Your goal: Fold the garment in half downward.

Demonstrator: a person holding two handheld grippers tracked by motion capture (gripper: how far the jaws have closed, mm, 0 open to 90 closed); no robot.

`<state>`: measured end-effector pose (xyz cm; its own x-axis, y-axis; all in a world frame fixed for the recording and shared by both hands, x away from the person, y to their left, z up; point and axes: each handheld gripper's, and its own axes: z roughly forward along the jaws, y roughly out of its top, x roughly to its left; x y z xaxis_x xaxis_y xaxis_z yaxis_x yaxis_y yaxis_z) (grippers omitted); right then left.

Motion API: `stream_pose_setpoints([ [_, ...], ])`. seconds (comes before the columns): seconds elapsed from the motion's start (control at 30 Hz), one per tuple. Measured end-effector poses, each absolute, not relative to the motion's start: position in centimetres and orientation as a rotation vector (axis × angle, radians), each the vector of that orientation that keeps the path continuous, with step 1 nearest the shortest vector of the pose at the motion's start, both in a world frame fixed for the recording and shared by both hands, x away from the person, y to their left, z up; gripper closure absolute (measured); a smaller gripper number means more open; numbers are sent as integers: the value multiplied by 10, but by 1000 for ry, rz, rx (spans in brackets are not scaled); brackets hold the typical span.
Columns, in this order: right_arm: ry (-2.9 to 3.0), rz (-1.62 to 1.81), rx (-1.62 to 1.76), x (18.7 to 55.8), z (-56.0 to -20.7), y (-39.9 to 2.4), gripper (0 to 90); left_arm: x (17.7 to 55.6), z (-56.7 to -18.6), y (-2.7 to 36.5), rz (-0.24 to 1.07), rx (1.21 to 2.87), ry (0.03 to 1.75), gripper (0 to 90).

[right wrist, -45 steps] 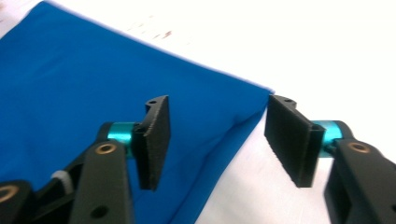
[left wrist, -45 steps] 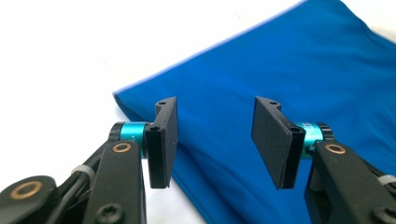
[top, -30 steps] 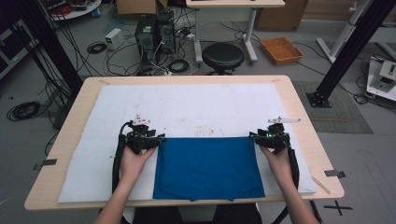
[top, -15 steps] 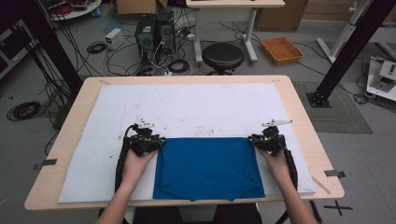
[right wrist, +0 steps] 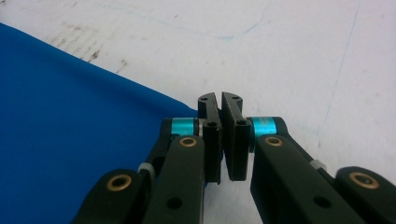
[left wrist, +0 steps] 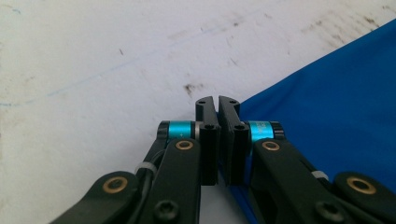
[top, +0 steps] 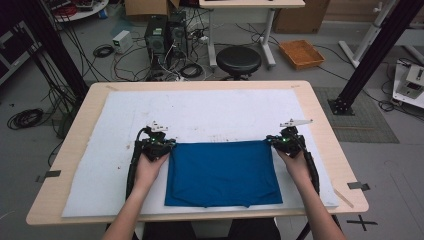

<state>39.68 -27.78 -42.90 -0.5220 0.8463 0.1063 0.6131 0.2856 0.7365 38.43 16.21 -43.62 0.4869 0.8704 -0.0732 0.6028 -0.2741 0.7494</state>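
- A blue cloth (top: pixel 222 172) lies flat on a white mat (top: pixel 200 112) that covers the wooden tabletop (top: pixel 327 125).
- The cloth sits at about 6 o'clock on the mat, close to the near edge (the person's side).
- It looks folded into a neat rectangle, with a small bump along its near edge.
- The left gripper (top: pixel 161 145) is at the cloth's far left corner, at about 10 o'clock from the middle of the cloth.
- The right gripper (top: pixel 280 141) is at the cloth's far right corner, at about 2 o'clock from the middle of the cloth.
- In the left gripper view, the left gripper's fingers (left wrist: pixel 206 109) have just been closing and now stand pressed together, with only a thin line between them.
- The blue cloth (left wrist: pixel 336 116) comes up to those fingers at the 3 o'clock side, and its corner goes under them (I cannot tell if any cloth is pinched).
- In the right gripper view, the right gripper's fingers (right wrist: pixel 232 109) have also just been closing and are now nearly together.
- There the blue cloth (right wrist: pixel 70 140) spreads out at the 9 o'clock side and its edge runs right up to the fingers (again, I cannot tell if it is pinched).
- The mat has small dark smudges and faint blue pen lines on it.
- Past the tabletop, at 12 o'clock, a round black stool (top: pixel 238 60) stands on the floor.
- An orange tray (top: pixel 301 53) lies on the floor at about 1 o'clock.
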Motion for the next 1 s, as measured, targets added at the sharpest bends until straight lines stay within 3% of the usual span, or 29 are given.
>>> stream_pose_setpoints([
  [0.3, 2247, 1038, 1333, 427, -429, -275, 873, 409, -433, 158, 479, 2004, 1240, 867],
  [0.6, 2237, 1023, 1330, 431, -432, -276, 862, 412, -430, 157, 484, 2004, 1225, 862],
  [0.67, 2222, 1006, 1313, 428, -429, -274, 767, 410, -427, 157, 496, 1990, 1219, 816],
  [0.73, 2211, 1017, 1310, 426, -427, -274, 646, 408, -423, 157, 513, 1983, 1211, 644],
  [0.87, 2187, 1057, 1314, 420, -421, -278, 513, 398, -412, 157, 564, 1983, 1147, 436],
  [1.0, 2182, 1109, 1297, 407, -411, -279, 311, 383, -401, 160, 611, 1982, 1101, 398],
])
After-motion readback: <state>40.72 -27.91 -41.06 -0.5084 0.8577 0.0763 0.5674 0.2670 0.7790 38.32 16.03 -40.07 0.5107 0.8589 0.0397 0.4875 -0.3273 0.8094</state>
